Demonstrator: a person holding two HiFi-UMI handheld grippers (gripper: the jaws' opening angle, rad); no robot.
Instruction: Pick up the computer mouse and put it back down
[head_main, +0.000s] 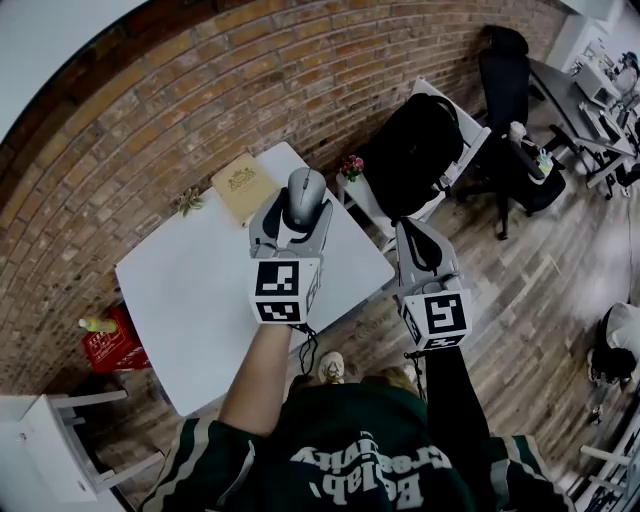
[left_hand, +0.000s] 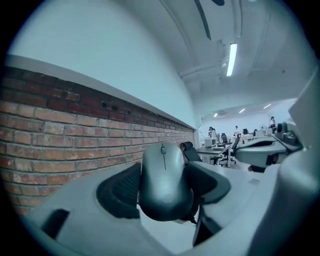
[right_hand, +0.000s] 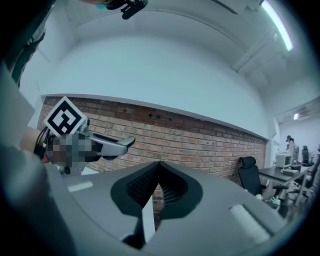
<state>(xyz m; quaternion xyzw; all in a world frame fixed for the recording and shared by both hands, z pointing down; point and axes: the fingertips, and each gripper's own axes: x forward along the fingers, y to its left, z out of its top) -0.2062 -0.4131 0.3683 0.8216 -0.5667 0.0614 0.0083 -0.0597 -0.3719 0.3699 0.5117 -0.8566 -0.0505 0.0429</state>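
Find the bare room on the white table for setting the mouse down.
The white table is bare from its near edge to the tan book; crowded only at the far edge, around that book and small plant.

Book (head_main: 243, 186) on white table (head_main: 190, 300); black backpack (head_main: 415, 150)

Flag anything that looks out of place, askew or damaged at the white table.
Only the computer mouse is out of place. It is off the white table, held in the air between the fingers of the left gripper. The book lies flat near the table's far corner. Nothing looks spilled or damaged.
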